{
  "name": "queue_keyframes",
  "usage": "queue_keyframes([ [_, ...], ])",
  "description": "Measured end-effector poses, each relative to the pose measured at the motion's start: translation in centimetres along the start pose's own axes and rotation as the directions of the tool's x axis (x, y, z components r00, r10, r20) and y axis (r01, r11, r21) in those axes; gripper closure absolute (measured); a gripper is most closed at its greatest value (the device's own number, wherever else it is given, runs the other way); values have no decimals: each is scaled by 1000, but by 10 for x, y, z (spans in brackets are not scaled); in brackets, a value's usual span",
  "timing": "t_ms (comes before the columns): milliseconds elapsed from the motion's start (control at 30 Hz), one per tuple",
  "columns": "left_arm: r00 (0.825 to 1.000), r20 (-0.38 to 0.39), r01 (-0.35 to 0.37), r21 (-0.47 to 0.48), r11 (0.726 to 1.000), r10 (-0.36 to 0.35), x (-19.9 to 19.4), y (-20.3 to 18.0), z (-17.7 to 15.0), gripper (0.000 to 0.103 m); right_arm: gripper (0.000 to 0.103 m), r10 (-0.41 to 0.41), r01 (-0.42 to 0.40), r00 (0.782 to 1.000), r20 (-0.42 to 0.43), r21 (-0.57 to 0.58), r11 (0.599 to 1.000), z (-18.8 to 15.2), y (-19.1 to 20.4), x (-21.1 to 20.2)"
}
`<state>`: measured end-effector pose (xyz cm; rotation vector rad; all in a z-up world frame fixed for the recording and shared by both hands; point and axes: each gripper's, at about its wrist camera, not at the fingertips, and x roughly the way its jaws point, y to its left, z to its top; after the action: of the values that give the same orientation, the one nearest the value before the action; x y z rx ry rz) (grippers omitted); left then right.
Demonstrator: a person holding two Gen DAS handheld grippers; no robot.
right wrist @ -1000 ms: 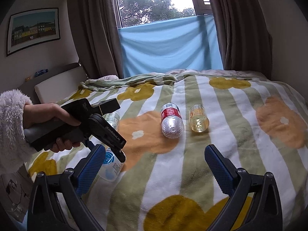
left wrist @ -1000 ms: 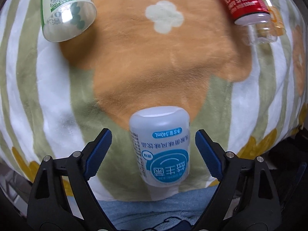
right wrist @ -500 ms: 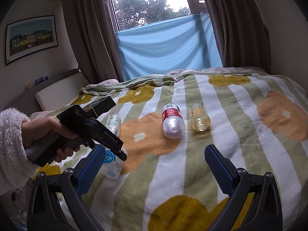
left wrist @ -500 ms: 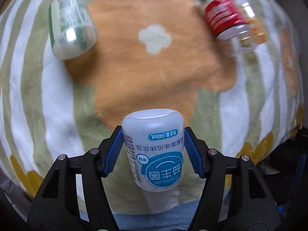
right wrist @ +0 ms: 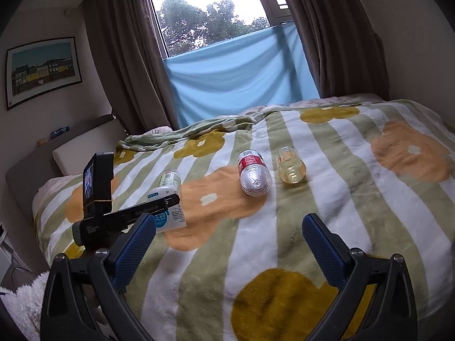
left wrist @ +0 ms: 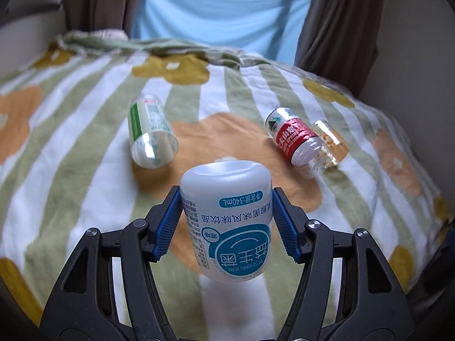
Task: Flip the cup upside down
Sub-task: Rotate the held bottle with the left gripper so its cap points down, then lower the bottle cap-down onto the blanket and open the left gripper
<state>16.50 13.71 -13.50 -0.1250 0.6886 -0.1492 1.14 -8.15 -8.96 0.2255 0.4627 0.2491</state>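
My left gripper is shut on a white plastic cup with a blue label, its blue pads pressing both sides. The cup is lifted off the striped flowered blanket and its closed base faces away from the camera. In the right wrist view the same cup shows at the left, partly hidden behind the left gripper's black body. My right gripper is open and empty above the blanket's near part.
Three other containers lie on their sides on the blanket: a green-labelled clear one, a red-labelled bottle and a clear yellowish one beside it. A headboard stands left; curtains and a window are behind.
My left gripper closed on the white cup, then lifted and tilted up with it, so the view now shows the far bed and window. The right gripper stayed open, shifting slightly.
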Motion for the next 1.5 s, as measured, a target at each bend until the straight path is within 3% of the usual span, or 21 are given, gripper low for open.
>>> queue_keyframes([
  [67,1000,0,-30,42,999,30,2,-3,-4,43,0,-23,23,1000,-9,-19,1000,-7,5,0],
  [233,996,-86,-13,8,1000,14,17,5,-14,43,0,-28,27,999,-29,-49,998,-15,10,1],
  [500,991,-137,4,16,1000,-2,13,8,-18,43,0,-20,19,999,-25,-51,999,-13,7,5],
  [967,966,-258,-9,7,1000,11,8,7,-16,43,0,-16,15,999,-27,-56,998,-14,11,6],
  [1233,967,-252,-23,70,997,40,0,-6,-21,43,0,-17,15,999,-33,-73,997,-14,16,8],
  [1367,972,-233,8,93,996,14,-4,-13,-23,43,0,-32,29,999,-31,-86,996,-14,16,8],
  [1433,972,-231,-9,119,993,36,-4,-18,-24,30,0,-32,29,999,-29,-84,996,-13,16,8],
  [1467,974,-221,-26,136,990,56,-4,-21,-25,12,0,-32,30,999,-29,-83,996,-13,16,8],
  [1500,977,-203,-35,148,988,65,-5,-23,-26,4,0,-32,30,999,-29,-82,996,-13,16,8],
])
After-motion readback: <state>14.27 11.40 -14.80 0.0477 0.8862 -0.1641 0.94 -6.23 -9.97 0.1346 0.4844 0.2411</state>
